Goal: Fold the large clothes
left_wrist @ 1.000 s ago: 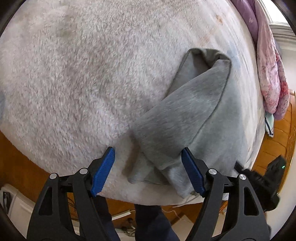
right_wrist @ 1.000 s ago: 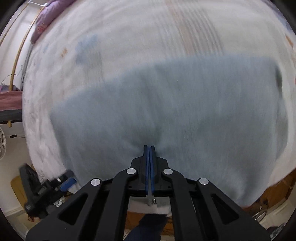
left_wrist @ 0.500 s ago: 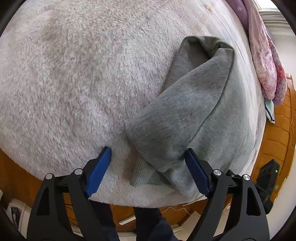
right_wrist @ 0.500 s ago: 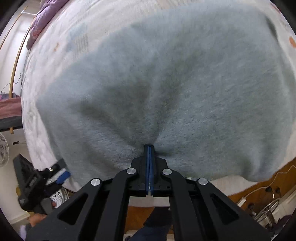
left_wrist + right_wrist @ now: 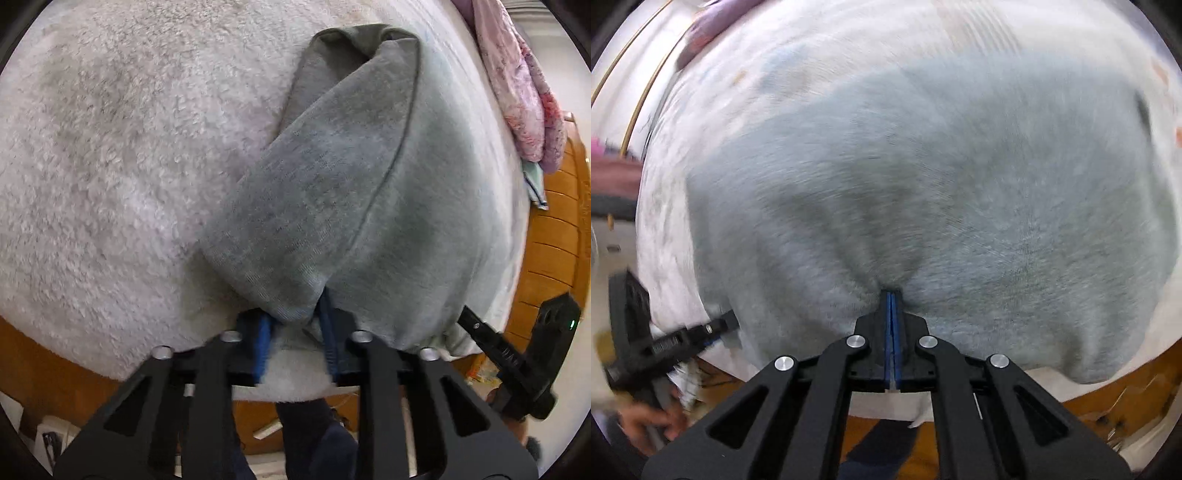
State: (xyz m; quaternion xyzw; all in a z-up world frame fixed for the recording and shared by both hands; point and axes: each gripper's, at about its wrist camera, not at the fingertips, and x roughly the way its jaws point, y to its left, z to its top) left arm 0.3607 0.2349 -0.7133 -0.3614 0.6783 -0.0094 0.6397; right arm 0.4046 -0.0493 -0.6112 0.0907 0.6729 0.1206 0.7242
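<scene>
Both grippers are clamping the grey garment [image 5: 332,177] at the bed's [image 5: 110,147] near edge: left gripper [image 5: 295,328] is pinching a folded sleeve end, right gripper [image 5: 891,317] is gripping the hem, presumably readying a fold across the bed.

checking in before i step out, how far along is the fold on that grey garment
Early to midway. Done: one section of the grey garment already lies folded over across itself on the white fleece blanket. In hand: the left hand-held gripper is pinching the near hem, and the right hand-held gripper is clamped on it too. Left: the remaining folds into a compact stack.
</scene>
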